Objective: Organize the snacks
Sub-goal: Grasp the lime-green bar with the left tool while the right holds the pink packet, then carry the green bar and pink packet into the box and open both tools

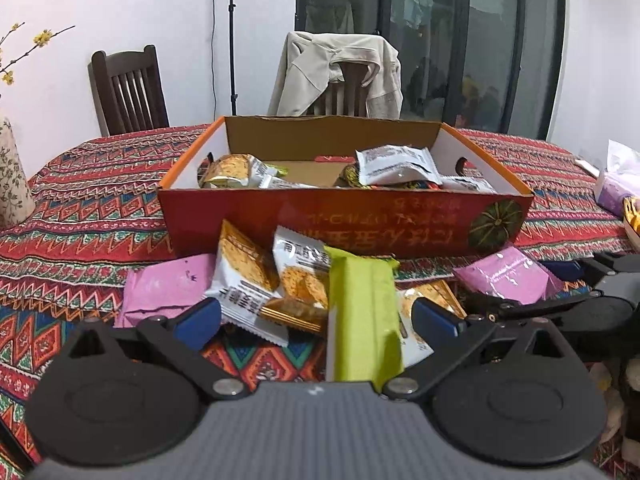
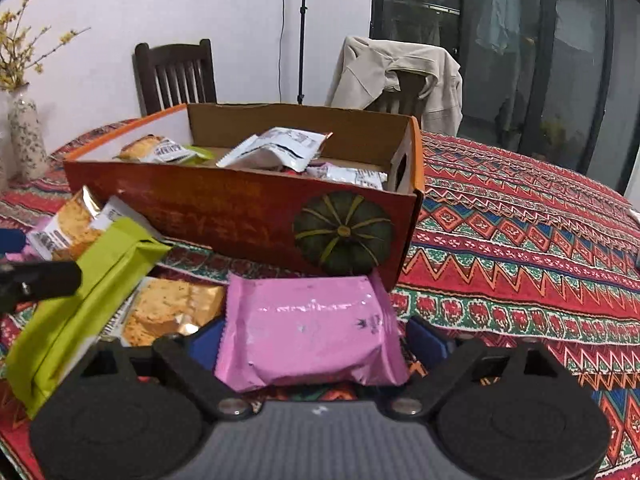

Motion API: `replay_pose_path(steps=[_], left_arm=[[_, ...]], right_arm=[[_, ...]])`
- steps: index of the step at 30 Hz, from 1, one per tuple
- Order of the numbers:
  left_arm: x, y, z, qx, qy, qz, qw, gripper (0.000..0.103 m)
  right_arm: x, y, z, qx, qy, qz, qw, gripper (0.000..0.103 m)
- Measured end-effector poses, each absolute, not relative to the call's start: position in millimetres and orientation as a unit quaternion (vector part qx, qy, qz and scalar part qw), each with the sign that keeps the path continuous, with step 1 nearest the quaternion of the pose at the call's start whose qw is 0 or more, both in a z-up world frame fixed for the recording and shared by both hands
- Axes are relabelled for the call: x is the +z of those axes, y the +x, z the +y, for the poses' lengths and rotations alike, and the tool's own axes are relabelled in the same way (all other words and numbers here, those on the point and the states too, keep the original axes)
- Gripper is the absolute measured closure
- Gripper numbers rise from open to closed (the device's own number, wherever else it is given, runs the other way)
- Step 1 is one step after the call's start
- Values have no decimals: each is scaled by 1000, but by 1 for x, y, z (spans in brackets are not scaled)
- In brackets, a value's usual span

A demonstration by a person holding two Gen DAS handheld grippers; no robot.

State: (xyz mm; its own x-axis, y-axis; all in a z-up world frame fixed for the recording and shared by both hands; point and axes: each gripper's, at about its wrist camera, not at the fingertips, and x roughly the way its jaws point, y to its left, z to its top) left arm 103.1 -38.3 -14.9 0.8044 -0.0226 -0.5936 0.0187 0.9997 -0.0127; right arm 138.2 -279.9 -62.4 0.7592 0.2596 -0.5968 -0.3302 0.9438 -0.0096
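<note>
Sorting snacks beside a pumpkin-printed cardboard box on a patterned tablecloth.

Left wrist view: the left gripper is spread wide around a lime-green packet lying among biscuit packets.
Right wrist view: the right gripper, also spread, flanks a pink packet just before the box; whether its pads touch is unclear.

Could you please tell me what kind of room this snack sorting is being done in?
Probably a home dining room: a table under a patterned tablecloth, wooden dining chairs, one draped with a beige jacket, and a vase of flowers.
</note>
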Motion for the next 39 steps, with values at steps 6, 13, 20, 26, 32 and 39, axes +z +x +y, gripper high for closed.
replay_pose_path(steps=[6, 13, 20, 26, 32, 39], left_arm=[[-22, 102, -52, -11, 12, 321, 947, 0], [-28, 103, -56, 2, 22, 329, 944, 0], [-34, 106, -62, 8, 36, 339, 940, 13], [-35, 107, -57, -4, 17, 348, 937, 43], [-35, 102, -60, -21, 22, 343, 939, 62], [-30, 96, -58, -32, 15, 334, 942, 62]], right_arm=[[-59, 128, -275, 163, -77, 294, 939, 34], [-45, 123, -290, 159, -44, 263, 951, 35], [-41, 116, -288, 168, -45, 249, 953, 35], [-40, 114, -289, 172, -45, 246, 953, 34], [-40, 114, -288, 174, -46, 247, 952, 34], [-40, 113, -287, 179, -46, 242, 953, 34]])
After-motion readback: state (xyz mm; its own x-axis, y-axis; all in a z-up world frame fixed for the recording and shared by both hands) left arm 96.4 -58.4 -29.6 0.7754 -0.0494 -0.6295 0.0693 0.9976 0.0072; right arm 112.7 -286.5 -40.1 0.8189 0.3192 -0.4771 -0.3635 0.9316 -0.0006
